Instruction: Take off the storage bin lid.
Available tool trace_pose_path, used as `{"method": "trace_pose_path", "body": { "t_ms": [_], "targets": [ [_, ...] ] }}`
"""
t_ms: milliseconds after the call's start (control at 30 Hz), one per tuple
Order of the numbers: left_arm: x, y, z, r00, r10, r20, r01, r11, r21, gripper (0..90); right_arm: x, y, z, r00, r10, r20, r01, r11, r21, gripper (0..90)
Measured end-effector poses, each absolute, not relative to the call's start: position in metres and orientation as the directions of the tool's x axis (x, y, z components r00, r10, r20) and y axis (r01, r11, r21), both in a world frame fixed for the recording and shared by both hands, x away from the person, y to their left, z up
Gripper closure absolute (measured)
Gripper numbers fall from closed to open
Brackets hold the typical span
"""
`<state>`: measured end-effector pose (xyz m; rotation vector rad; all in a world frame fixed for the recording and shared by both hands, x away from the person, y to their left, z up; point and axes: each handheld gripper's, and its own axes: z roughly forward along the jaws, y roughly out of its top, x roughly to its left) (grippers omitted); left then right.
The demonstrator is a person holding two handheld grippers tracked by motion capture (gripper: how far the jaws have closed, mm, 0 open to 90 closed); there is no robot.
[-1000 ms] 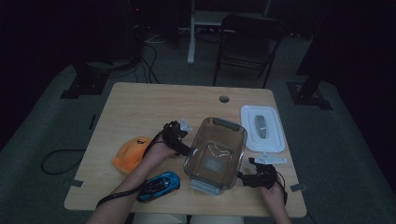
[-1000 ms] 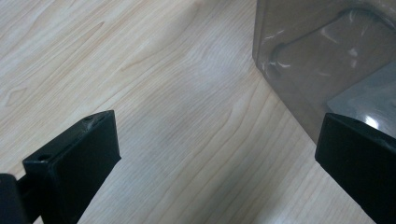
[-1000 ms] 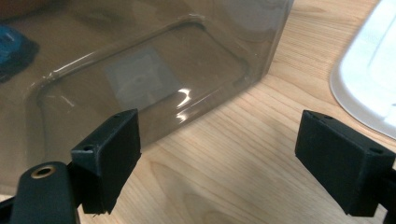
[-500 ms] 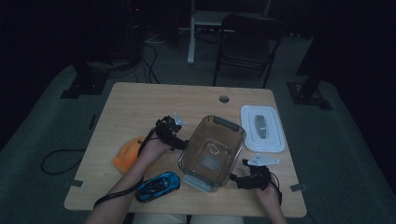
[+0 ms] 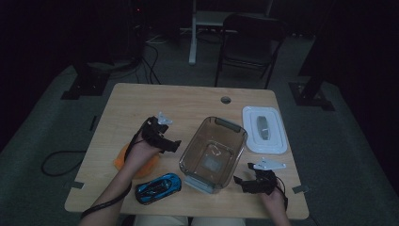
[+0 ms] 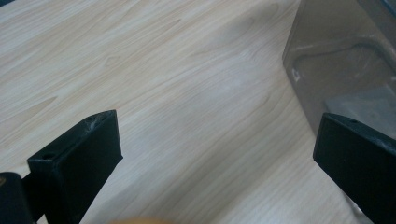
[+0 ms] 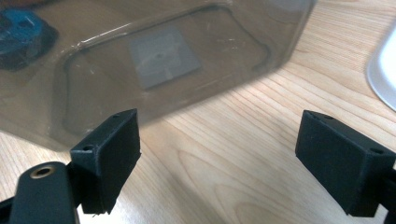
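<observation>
The clear tub (image 5: 214,154) sits near the table's front edge, long axis running front-to-back, between both claws: the left gripper (image 5: 170,142) gapes wide just beside its left wall, the right gripper (image 5: 241,182) equally wide at its front right corner.

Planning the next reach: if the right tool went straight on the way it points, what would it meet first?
Probably the clear plastic rectangular container: its near wall stands just ahead of the open right tool, with bare wooden table between them.

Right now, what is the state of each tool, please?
Left tool: open, holding nothing, beside the clear container.
Right tool: open, holding nothing, facing the same container.
</observation>
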<state>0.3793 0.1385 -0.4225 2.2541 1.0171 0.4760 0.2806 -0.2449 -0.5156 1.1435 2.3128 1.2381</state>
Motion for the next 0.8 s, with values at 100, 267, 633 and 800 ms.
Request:
{"method": "trace_pose_path", "body": {
  "t_ms": [100, 267, 633, 800],
  "targets": [
    [0.369, 0.145, -0.419, 0.644, 0.76, 0.082, 0.53, -0.521, 0.669, 0.3, 0.277, -0.25, -0.514, -0.64, 0.76, 0.117, 0.51, 0.306, 0.804, 13.7],
    [0.358, 0.16, -0.415, 0.649, 0.758, 0.057, 0.531, -0.506, 0.68, 0.3, 0.27, -0.261, -0.516, -0.616, 0.779, 0.115, 0.522, 0.295, 0.8, 13.7],
    [0.335, 0.191, -0.406, 0.607, 0.791, 0.078, 0.538, -0.481, 0.692, 0.4, 0.266, -0.274, -0.521, -0.579, 0.81, 0.095, 0.538, 0.292, 0.791, 13.7],
    [0.329, 0.202, -0.403, 0.586, 0.807, 0.073, 0.546, -0.46, 0.701, 0.4, 0.265, -0.279, -0.522, -0.562, 0.823, 0.084, 0.544, 0.291, 0.787, 13.7]
  ]
}}
